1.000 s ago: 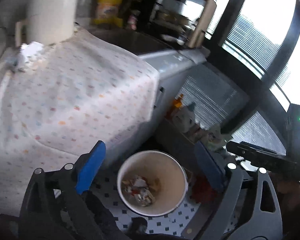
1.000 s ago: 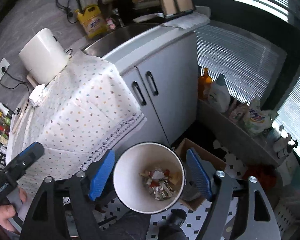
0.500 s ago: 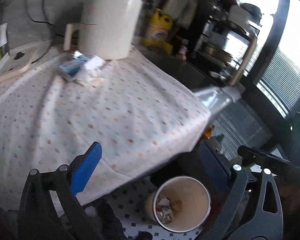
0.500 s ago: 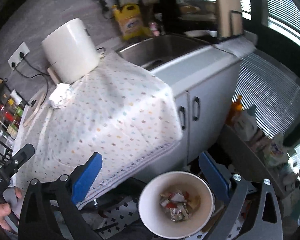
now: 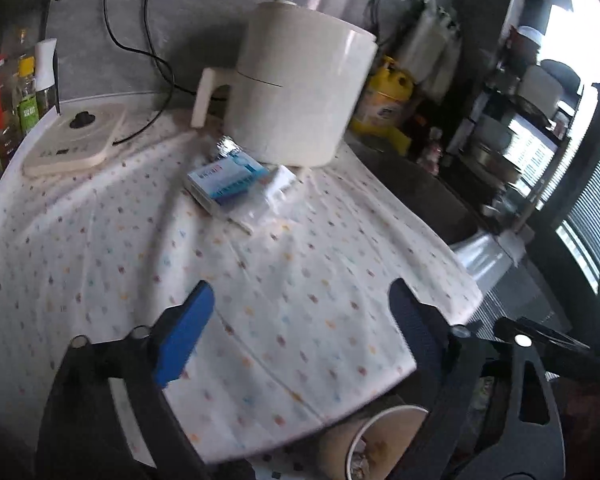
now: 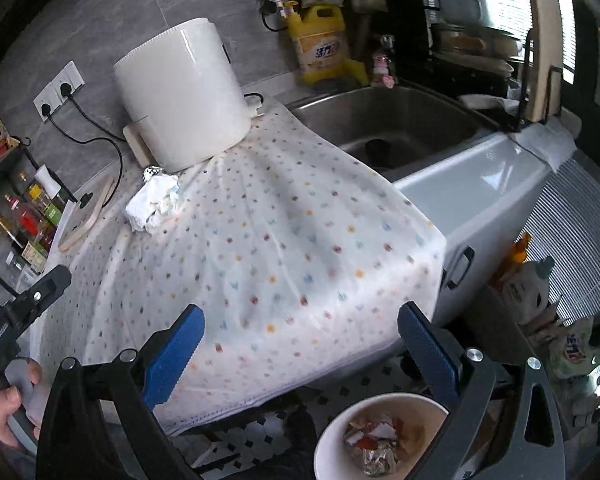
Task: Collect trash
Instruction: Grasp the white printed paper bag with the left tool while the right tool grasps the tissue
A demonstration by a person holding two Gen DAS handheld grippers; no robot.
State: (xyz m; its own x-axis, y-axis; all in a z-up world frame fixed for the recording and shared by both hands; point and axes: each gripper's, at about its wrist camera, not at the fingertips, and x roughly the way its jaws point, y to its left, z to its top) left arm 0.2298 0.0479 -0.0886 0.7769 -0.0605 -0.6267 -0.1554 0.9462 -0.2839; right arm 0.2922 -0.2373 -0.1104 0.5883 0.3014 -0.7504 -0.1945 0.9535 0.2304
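Trash (image 6: 153,202) looks crumpled rightward; left view reveals blue box (image 5: 225,178)

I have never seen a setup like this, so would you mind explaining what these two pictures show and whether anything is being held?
A person holds a two-finger tool in each hand; each carries a fisheye camera looking along its blue-padded fingers. One picture is from the left tool, whose jaws are closing on nothing; the other from the right tool, open and empty. Both look at a counter under a dotted cloth. On it stand a white appliance and a pile of trash: a blue-and-white packet, wrappers, tissue. Below is a white bin with scraps inside.
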